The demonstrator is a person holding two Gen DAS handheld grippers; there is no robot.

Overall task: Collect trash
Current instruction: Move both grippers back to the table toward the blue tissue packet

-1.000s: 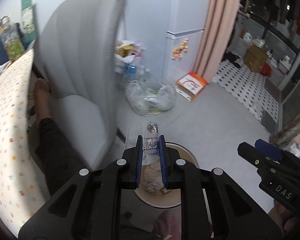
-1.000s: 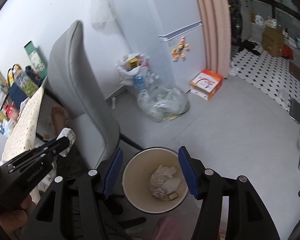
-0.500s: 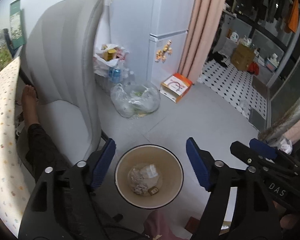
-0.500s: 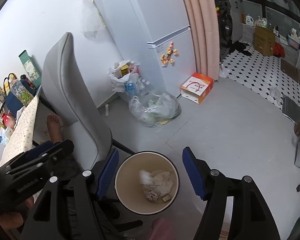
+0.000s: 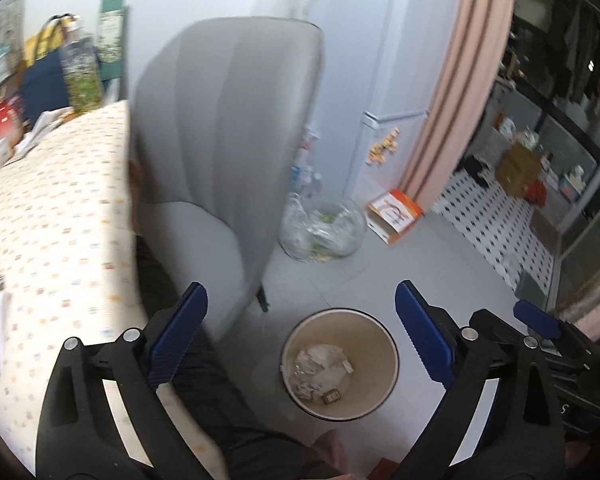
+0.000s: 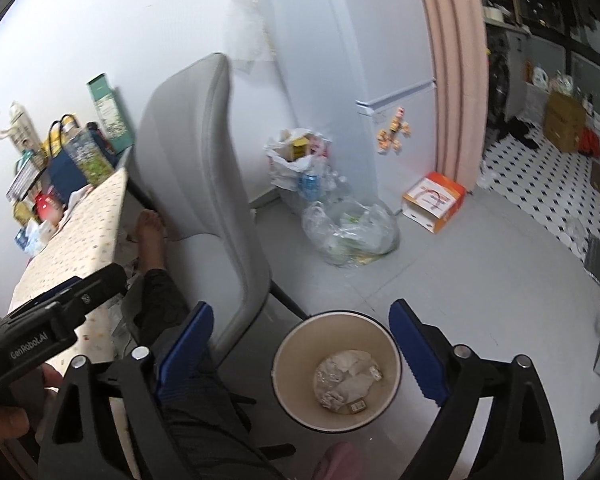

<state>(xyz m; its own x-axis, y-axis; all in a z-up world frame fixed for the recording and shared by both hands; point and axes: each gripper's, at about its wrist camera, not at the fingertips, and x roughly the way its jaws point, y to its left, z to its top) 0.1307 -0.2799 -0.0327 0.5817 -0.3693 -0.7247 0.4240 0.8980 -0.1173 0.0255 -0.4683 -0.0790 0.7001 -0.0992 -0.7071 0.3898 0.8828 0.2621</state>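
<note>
A round cream waste bin (image 5: 384, 392) (image 6: 284, 392) stands on the grey floor below both grippers. Crumpled white wrappers and tissue (image 5: 320, 364) (image 6: 346, 372) lie at its bottom. My left gripper (image 5: 300, 336) hangs above it, jaws still opening wide, nothing between the blue pads (image 5: 422, 338). My right gripper (image 6: 300, 344) also hovers over the bin, jaws opening, nothing between its pads (image 6: 418, 350). The other gripper shows at the edge of each wrist view.
A grey chair (image 5: 228, 132) (image 6: 204, 184) stands left of the bin, with a person's leg and bare foot (image 6: 150, 232) beside it. A table with a dotted cloth (image 5: 48, 220) is at left. A clear trash bag (image 6: 350, 232), a white bag and an orange box (image 6: 434, 198) sit near the fridge.
The left gripper let go of a small printed packet, which dropped into the bin, and opened wide. Both grippers rose and shifted left; the right one opened further.
</note>
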